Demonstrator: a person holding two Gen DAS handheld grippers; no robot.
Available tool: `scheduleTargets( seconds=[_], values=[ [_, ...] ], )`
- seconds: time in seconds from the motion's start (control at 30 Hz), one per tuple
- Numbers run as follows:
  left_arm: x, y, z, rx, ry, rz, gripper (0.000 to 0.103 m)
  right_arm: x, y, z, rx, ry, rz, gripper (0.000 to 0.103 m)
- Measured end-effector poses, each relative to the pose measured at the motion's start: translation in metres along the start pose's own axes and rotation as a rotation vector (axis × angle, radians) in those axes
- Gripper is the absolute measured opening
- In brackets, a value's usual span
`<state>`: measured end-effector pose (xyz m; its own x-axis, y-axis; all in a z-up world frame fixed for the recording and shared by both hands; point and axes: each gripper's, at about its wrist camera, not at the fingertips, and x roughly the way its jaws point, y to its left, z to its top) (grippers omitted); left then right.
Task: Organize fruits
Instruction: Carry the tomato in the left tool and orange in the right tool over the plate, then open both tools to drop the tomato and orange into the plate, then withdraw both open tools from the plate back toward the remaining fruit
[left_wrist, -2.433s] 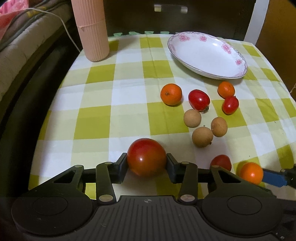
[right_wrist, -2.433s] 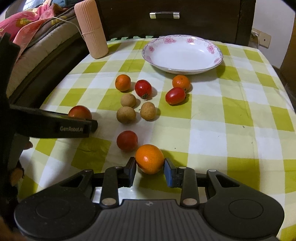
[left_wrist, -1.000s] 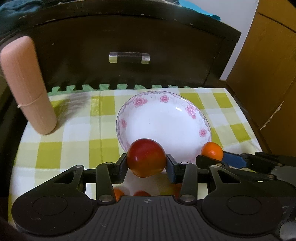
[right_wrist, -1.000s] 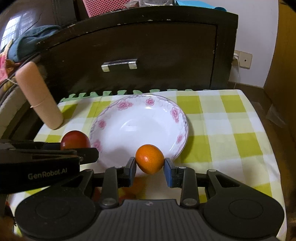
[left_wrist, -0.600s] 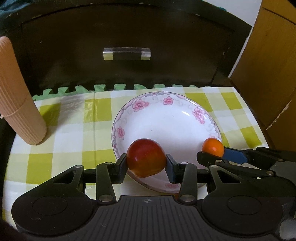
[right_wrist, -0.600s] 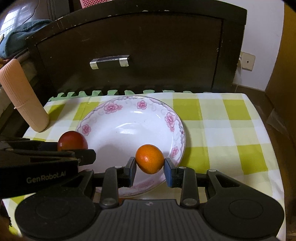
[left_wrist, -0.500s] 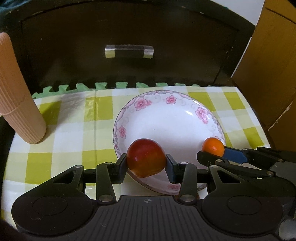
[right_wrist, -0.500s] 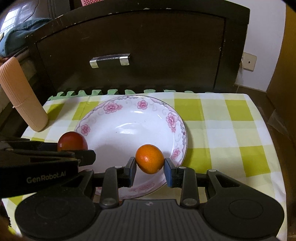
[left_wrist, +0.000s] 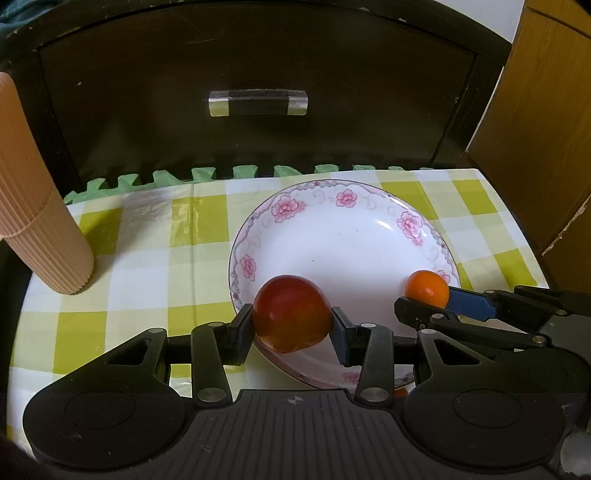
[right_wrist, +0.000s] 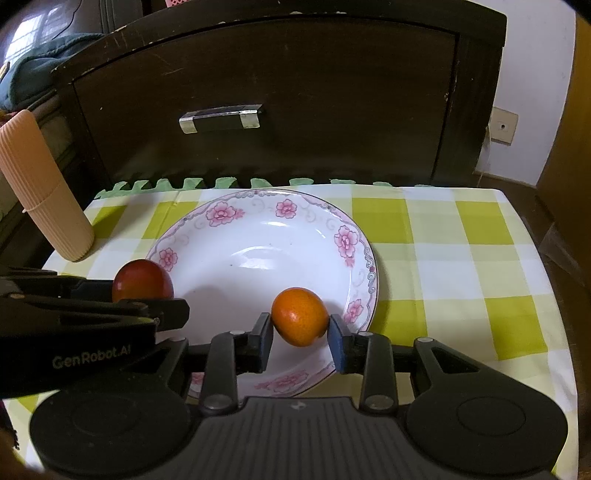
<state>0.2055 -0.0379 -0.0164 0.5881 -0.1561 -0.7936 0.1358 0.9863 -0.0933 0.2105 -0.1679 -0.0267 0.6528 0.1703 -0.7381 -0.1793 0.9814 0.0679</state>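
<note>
A: Where are the fruits?

B: Each sits between a pair of jaws. The round, glossy red tomato (left_wrist: 291, 314) is pinched on both flanks by the left gripper (left_wrist: 291, 330), and the small smooth orange citrus fruit (right_wrist: 300, 316) is pinched the same way by the right gripper (right_wrist: 300, 341). Neither pair is spread beyond its fruit.

A: And what lies under them?

B: The white, shallow ceramic plate with pink flowers round its rim (left_wrist: 347, 199). Both fruits hang over the near part of it, the tomato above the left near rim, the citrus fruit further right (whether either touches the plate I cannot tell).

A: Can each camera see the other tool?

B: Yes. In the left wrist view the right gripper enters from the right of the jaws with the citrus fruit at its blue-padded tip; in the right wrist view the left gripper enters from the left, holding the tomato.

A: What is around the plate?

B: The yellow-green and white checked tablecloth (right_wrist: 443, 258). Ahead and to the left of both pairs of jaws stands a tall ribbed peach-coloured cylinder (left_wrist: 35, 221). Straight ahead, beyond the cloth, is a dark wooden cabinet front (right_wrist: 295, 92) with a shiny bar handle (right_wrist: 220, 117).
</note>
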Motion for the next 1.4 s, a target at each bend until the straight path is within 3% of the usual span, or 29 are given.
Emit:
scheduleTargets(
  seconds=[0.9, 1.4],
  values=[
    [-0.018, -0.001, 0.002, 0.004, -0.048, 0.003, 0.068, -0.026, -0.006, 0.008, 0.038, -0.089, -0.006, 0.035],
    [-0.042, 0.0, -0.009, 0.013, -0.074, 0.008, 0.069, -0.055, 0.0, -0.002, 0.047, -0.097, -0.018, 0.037]
  ],
)
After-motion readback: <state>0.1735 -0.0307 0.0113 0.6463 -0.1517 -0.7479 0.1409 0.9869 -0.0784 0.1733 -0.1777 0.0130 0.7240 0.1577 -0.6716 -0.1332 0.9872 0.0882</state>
